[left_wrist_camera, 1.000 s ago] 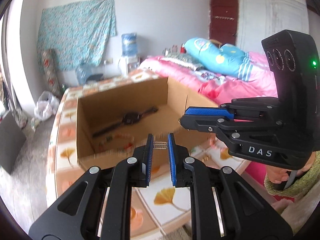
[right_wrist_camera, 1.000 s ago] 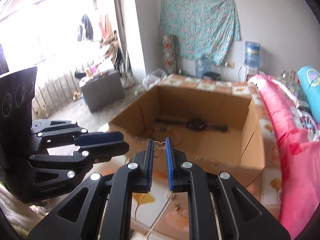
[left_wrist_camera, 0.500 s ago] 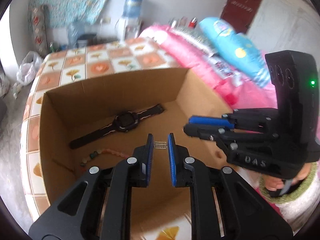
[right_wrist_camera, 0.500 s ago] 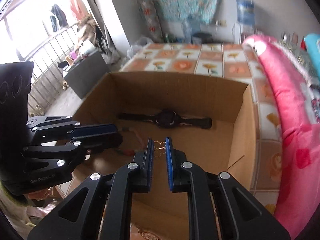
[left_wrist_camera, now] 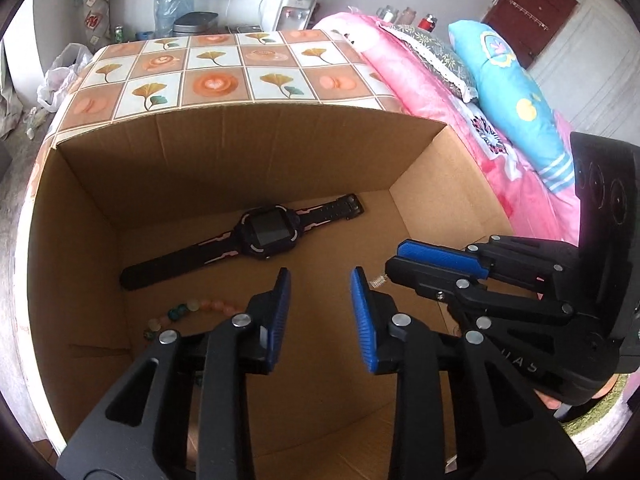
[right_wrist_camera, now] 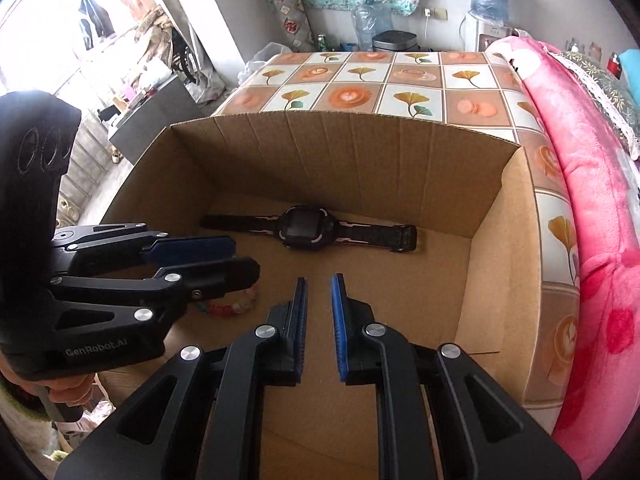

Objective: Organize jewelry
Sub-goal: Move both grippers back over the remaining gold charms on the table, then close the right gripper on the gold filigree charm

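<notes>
Cardboard box (left_wrist_camera: 240, 152) on the patterned table (left_wrist_camera: 208, 80) walls in both downward-tilted tools, with a black watch (left_wrist_camera: 268, 236) and a bead bracelet (left_wrist_camera: 192, 308) on its floor. The left gripper (left_wrist_camera: 320, 274) has just been opening and holds nothing. The right gripper (right_wrist_camera: 320, 279) is nearly closed with a fine chain (left_wrist_camera: 378, 280) at its tip, though I cannot tell if it grips it.

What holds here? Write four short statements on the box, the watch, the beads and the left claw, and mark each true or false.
1. The watch lies on the floor of the cardboard box. True.
2. The bead bracelet lies on the tablecloth outside the box. False: it lies inside the box.
3. The left claw grips the watch. False: its jaws have just been opening, with nothing between them.
4. The watch's strap lies opened out flat. True.
</notes>
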Demonstrator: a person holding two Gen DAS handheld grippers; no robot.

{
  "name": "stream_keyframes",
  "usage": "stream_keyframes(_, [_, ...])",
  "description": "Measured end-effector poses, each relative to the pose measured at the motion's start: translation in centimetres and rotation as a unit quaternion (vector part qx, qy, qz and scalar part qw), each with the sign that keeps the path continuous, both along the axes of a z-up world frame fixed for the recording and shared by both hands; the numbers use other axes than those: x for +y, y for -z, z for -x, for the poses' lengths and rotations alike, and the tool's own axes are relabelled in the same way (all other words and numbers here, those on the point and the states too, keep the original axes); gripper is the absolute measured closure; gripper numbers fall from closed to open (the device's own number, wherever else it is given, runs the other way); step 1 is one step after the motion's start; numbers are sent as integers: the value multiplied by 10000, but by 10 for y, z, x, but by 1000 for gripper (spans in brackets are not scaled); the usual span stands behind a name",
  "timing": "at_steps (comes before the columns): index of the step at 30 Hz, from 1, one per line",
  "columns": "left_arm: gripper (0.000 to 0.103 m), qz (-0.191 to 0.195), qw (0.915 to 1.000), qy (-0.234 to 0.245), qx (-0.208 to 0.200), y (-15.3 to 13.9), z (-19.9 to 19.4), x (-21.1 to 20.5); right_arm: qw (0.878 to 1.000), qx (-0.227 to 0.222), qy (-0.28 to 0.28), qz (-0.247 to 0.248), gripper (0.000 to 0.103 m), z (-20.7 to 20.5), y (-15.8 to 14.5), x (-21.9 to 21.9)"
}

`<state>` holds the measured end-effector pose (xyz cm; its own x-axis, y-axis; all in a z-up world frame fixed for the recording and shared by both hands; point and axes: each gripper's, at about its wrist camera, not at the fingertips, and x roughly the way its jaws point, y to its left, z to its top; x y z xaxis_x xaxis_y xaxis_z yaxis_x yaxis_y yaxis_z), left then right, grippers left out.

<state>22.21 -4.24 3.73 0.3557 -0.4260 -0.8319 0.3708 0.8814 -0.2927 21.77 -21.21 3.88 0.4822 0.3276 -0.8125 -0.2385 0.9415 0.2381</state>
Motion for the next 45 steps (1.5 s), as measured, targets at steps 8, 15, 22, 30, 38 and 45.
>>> stream_keyframes(8, [74,35,9994,-80,-327,-16,14,5,9989,-230,226,-339,90,13,-22,-18])
stream_keyframes(15, [73,302,9944,-80,-1009,-54,50,22,9938,-758,313,-748,90,52,-59,-31])
stream_keyframes(22, [73,543,9823,151,-1784,-78,129,54,9851,-1342,130,-1069,90,131,-80,-37])
stream_keyframes(30, [68,418,9785,416,-1976,-55,207,75,9894,-1064,1,-988,90,200,-37,-25])
stream_keyframes(38, [68,-117,9923,129,-1227,22,210,63,9977,-206,155,-632,90,211,37,2])
stream_keyframes(45, [68,-519,9927,220,-1066,53,203,49,9997,-237,8,19,90,199,62,29])
